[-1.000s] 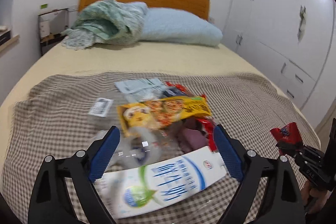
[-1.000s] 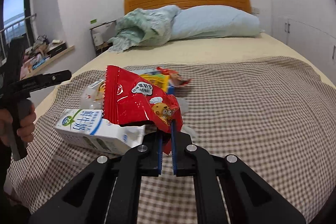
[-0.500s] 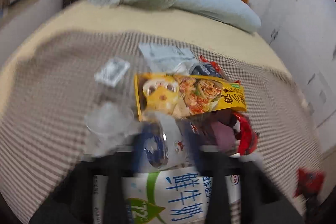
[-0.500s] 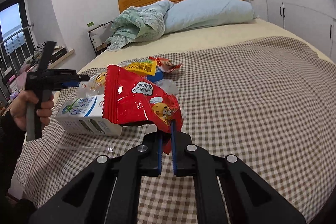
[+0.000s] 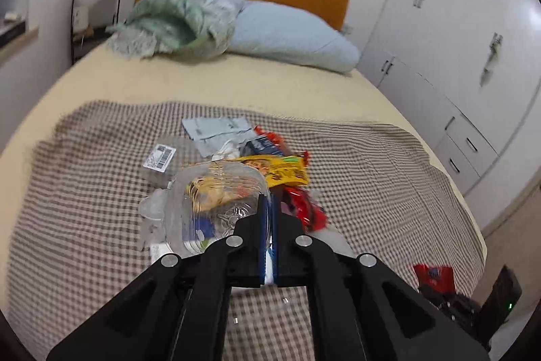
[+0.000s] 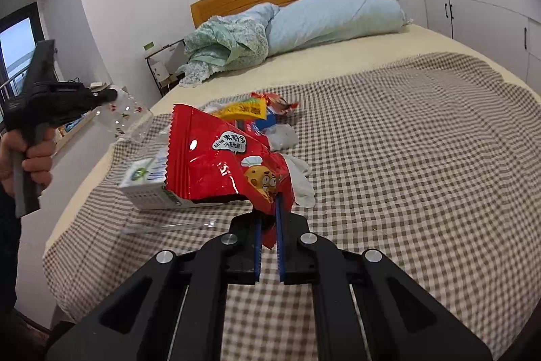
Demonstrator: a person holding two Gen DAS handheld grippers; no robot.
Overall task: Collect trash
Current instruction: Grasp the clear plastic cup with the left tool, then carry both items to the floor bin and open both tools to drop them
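Holding trash in both: left gripper [image 5: 268,219] pinches clear plastic container [image 5: 216,202], lifted; right gripper [image 6: 268,219] clamps red snack bag [image 6: 223,161]. Still left approx. 12 o'clock on checked cloth [image 6: 405,158]: milk carton [image 6: 145,185], yellow wrapper [image 5: 284,171], misc. wrappers. Judging maybe a third done.

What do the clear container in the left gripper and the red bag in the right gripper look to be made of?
Clear container: looks like thin, glossy transparent plastic; the yellow packet shows through it and its ribs catch highlights. Held in the left gripper.

Red bag: looks like glossy printed plastic or foil film; it has a serrated sealed edge, creases and bright reflections. Pinched in the right gripper.
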